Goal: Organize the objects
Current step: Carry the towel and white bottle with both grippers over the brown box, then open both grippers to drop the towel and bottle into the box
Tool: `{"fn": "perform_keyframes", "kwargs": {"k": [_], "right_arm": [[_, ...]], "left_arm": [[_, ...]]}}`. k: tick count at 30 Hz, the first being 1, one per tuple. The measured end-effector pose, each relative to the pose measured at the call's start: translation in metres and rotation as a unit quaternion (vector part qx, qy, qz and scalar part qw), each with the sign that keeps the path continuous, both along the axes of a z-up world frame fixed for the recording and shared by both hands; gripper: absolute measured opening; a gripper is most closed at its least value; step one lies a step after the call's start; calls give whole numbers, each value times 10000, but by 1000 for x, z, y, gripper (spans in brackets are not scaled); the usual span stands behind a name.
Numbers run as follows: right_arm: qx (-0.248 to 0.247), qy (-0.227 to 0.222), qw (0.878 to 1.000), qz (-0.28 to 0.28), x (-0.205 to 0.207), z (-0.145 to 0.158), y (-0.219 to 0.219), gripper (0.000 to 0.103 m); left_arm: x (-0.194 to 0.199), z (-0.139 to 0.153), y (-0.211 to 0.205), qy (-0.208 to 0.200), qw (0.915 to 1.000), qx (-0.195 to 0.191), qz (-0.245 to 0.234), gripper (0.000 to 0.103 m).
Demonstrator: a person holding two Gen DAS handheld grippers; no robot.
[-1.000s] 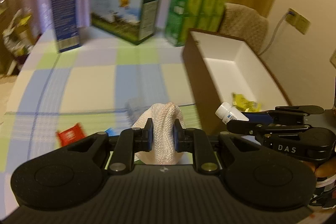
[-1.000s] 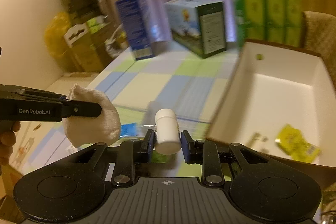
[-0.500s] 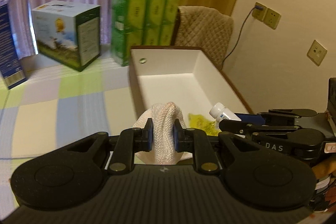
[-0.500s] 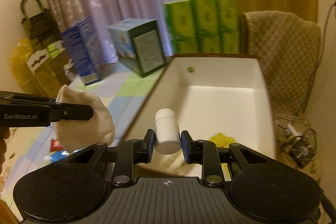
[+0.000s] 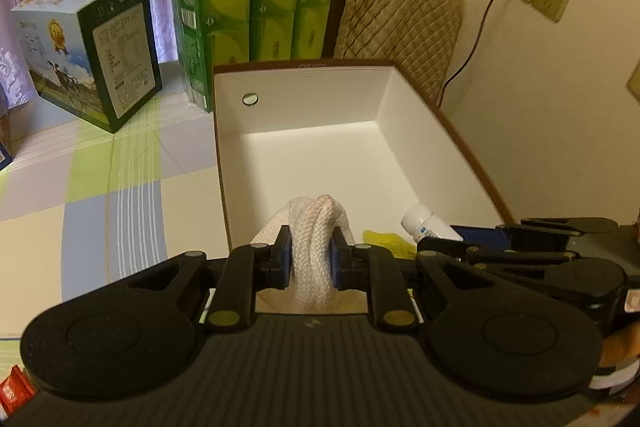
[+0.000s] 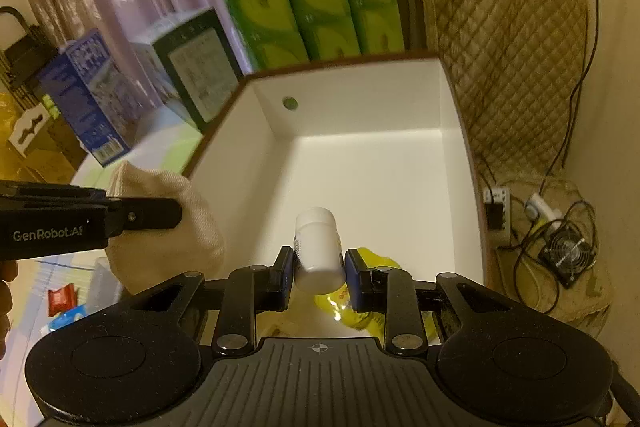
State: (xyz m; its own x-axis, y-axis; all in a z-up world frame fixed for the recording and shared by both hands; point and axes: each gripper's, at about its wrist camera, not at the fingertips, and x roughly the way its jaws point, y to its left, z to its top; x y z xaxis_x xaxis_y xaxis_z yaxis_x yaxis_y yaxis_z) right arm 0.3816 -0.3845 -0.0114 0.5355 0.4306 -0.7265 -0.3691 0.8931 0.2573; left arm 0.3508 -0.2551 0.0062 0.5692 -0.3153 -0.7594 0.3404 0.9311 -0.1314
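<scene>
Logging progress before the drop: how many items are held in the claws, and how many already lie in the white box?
Held in claws: 2, cloth in the left, bottle in the right.
In the white box: 1, yellow packet.
Total: 3

light: dim, warm yellow | glare: none | blur: right view's left side | edges: fisheye-bent, dark corners

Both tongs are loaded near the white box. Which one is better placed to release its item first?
Right, probably. The right tongs hold the white bottle well over the white box floor, above the yellow packet. The left tongs hold the cloth bundle near the box's left wall.
</scene>
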Motion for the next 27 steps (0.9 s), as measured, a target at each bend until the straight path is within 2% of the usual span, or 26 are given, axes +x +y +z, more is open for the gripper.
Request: {"fn": "perform_keyframes", "kwargs": {"k": [9,22,26,27], "right_arm": [[-108,479,9988,-94,45,-26,5,24],[8,741,9968,-299,78,-38,3,24],[51,749,9966,-334,84,-38,5,24],[49,756,9965,-349,85,-39,5,24]], "left_arm": [[48,-29,-23,435,9989,185,-1,15],[82,-52,-38,708,9968,373,-83,17],[82,-44,-37,483,9979,421,-123,35],[82,-42,-36,452,9980,415,-119,36]]}}
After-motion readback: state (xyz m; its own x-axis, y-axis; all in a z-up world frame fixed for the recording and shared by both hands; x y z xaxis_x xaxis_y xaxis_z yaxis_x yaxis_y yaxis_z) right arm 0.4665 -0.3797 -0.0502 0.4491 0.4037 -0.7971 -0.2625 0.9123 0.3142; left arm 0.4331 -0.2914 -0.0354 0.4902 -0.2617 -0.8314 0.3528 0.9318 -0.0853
